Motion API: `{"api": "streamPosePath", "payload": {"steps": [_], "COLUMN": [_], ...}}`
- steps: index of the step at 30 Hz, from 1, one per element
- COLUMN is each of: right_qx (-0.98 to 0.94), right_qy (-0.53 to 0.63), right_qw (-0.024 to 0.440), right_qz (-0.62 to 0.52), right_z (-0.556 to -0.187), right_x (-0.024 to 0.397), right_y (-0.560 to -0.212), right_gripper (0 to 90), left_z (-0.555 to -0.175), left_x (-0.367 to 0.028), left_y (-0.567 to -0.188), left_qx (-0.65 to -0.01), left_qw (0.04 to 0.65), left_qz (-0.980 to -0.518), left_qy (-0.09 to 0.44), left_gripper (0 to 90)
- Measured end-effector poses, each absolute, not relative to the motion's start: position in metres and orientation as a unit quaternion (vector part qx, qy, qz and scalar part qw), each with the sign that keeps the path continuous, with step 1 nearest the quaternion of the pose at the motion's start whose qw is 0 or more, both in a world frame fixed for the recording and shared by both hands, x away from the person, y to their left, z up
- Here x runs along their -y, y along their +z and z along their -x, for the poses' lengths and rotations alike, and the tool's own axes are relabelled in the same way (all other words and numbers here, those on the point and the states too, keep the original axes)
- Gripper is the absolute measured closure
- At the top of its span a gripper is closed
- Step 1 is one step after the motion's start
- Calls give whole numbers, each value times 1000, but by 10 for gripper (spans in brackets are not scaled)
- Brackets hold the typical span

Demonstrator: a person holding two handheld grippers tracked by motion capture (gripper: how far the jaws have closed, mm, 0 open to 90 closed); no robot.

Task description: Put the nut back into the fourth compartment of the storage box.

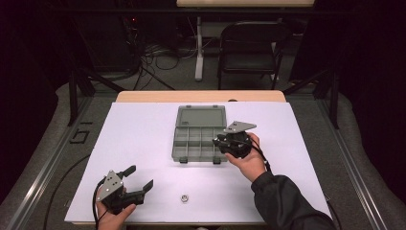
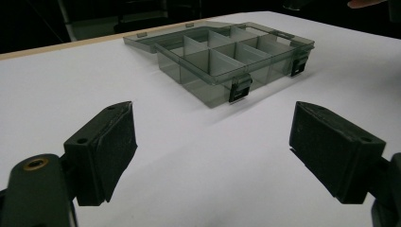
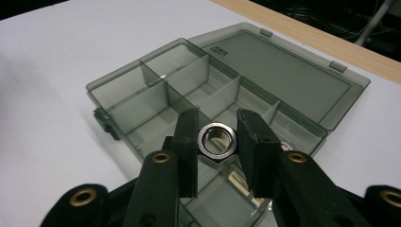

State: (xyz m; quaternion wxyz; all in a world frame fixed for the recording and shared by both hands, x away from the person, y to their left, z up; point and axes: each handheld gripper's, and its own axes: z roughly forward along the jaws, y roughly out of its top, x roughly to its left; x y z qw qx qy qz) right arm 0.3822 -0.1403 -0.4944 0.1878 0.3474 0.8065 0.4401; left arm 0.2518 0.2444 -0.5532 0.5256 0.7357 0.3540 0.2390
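Nut [image 3: 216,140] sits pinched in the right hand-held gripper [image 3: 217,142] above the open organizer box [image 3: 156,90].

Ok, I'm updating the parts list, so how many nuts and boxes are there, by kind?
Metal nuts: 2, one held in the right tongs over the box, one loose on the table
Clear compartment box, lid open: 1
Total: 3

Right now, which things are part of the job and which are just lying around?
Part of the job:
right gripper, shut on a nut
open divided box below it
second nut waiting on the table

Just around:
folding chair
floor cables
idle left gripper, open
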Motion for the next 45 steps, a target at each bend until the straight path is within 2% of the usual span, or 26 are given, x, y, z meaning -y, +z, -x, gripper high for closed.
{"api": "streamPosePath", "payload": {"steps": [15, 45], "right_qx": [-793, -796], "right_qy": [419, 401], "right_qw": [197, 209], "right_qz": [-395, -402], "right_z": [-416, -424], "right_x": [142, 143], "right_y": [-516, -526], "right_gripper": [703, 702], "left_z": [-252, -252], "left_x": [-245, -245], "left_y": [-553, -554], "left_qx": [-354, -354], "left_qw": [526, 528], "left_qz": [-736, -735], "left_qy": [238, 236], "left_gripper": [154, 154]}}
